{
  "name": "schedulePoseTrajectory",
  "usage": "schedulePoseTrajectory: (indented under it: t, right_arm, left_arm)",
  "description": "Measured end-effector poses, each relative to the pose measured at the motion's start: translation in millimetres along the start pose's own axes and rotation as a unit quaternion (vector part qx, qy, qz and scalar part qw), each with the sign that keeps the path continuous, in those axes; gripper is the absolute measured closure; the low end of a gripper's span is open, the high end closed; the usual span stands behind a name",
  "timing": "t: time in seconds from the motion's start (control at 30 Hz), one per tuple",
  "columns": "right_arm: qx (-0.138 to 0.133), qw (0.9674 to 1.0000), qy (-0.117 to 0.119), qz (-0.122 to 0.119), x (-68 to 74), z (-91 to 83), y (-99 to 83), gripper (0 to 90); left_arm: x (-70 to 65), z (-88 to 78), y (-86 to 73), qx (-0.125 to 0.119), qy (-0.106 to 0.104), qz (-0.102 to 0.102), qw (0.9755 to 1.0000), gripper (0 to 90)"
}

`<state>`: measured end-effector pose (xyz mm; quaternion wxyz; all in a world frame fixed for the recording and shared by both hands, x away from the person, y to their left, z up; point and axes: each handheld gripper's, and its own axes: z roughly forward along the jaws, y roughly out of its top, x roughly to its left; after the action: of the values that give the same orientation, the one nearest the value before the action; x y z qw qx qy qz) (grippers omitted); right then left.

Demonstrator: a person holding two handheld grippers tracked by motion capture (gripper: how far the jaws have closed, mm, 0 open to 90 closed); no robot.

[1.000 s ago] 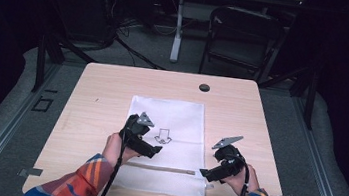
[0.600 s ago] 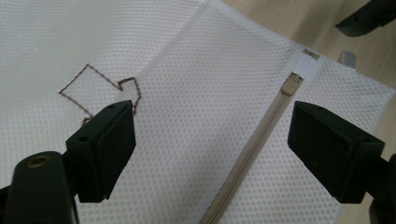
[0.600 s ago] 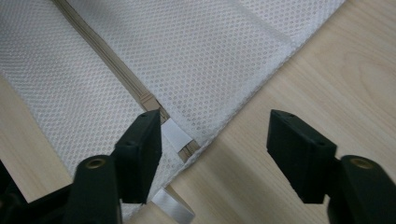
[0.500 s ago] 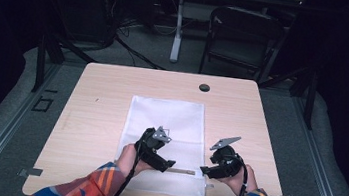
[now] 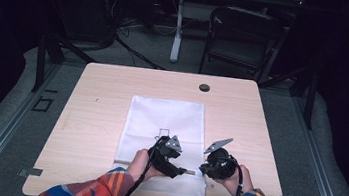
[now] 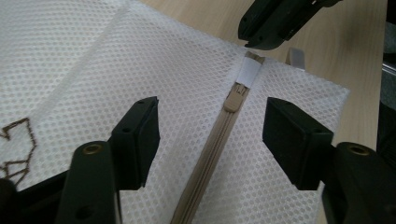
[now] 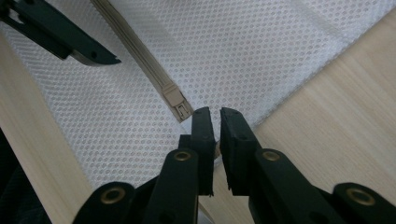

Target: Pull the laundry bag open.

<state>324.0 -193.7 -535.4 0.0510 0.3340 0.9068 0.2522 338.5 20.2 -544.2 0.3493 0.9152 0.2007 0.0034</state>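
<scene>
At the six o'clock edge of the desk (image 5: 94, 118) lies a white mesh laundry bag (image 5: 167, 122), flat, its long side running toward twelve o'clock, a tan zipper (image 6: 210, 154) crossing its near end and a faint dark line drawing on the fabric near its middle. The left claw (image 5: 188, 171) hovers low over that near end, pointing toward three o'clock; its jaws have just been closing and now stand about half open, straddling the zipper line with the tan slider (image 6: 235, 97) between them but not touched by either pad. A small white tab (image 6: 249, 70) sits at the zipper's end, just past the slider. The right claw (image 7: 216, 122), held at about five o'clock on the desk, has just been closing too and its jaws stand nearly together, only a thin slit between them, tips down on the bag's mesh right beside the slider at the zipper's end. Whether fabric or the tab is pinched between them I cannot tell.
</scene>
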Motion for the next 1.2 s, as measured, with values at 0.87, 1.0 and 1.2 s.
schedulePoseTrajectory:
  t: [0.87, 1.0, 1.2]
  right_arm:
    - [0.02, 0.9996, 0.014, 0.014, -0.8, 21.4, -2.1, 90.0]
    - [0.017, 0.9995, 0.016, 0.02, -1.5, 21.5, -2.8, 90.0]
    - [0.01, 0.9988, 0.028, 0.038, -1.7, 22.4, -3.2, 90.0]
  left_arm:
    - [-8.4, 41.1, 9.9, 0.037, -0.038, 0.036, 0.9979, 76.1]
    - [-8.7, 41.1, 9.5, 0.036, -0.034, 0.033, 0.9982, 81.4]
    - [-8.6, 40.4, 9.0, 0.032, -0.034, 0.031, 0.9984, 81.8]
